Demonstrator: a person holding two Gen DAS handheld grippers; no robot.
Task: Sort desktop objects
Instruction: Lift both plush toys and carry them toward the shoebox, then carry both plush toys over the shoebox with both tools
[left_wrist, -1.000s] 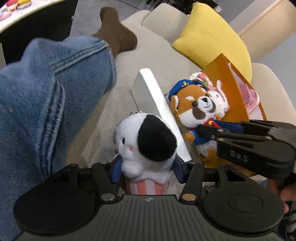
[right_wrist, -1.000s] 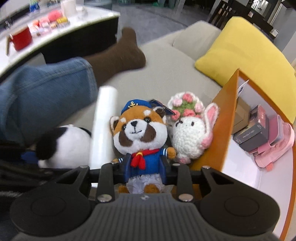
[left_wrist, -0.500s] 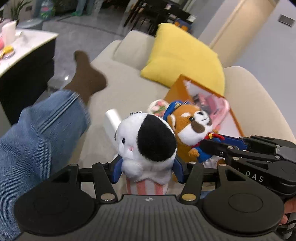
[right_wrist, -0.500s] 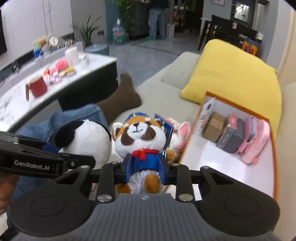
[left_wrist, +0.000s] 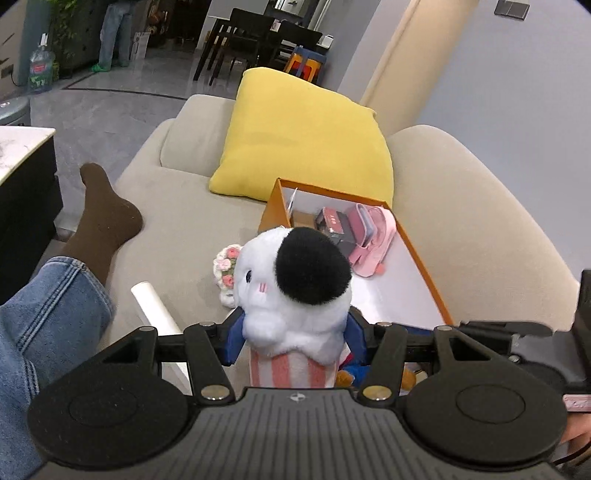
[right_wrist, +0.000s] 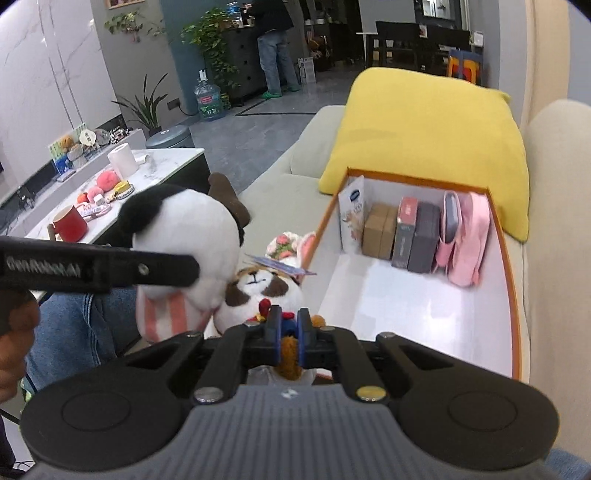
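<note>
My left gripper (left_wrist: 295, 341) is shut on a white plush dog with a black ear (left_wrist: 295, 288), held above the sofa; it also shows in the right wrist view (right_wrist: 184, 236). My right gripper (right_wrist: 287, 328) is shut on a red panda plush in a blue sailor suit (right_wrist: 262, 291), held low beside the orange box (right_wrist: 511, 280). The box (left_wrist: 271, 206) holds small boxes (right_wrist: 410, 236) and a pink item (right_wrist: 465, 240) at its far end. A crocheted bunny with pink flowers (left_wrist: 225, 269) lies on the sofa beside the box (right_wrist: 288, 245).
A yellow cushion (left_wrist: 303, 136) leans behind the box. A white roll (left_wrist: 155, 306) lies on the sofa seat. A person's jeans leg (left_wrist: 44, 325) and brown sock (left_wrist: 103, 221) are at left. A marble table (right_wrist: 110, 192) with a red mug (right_wrist: 70, 223) stands left.
Both grippers have lifted their plush toys up off the sofa and tilted upward. The right gripper's fingers have closed tighter on the red panda, which now hangs lower between them.
</note>
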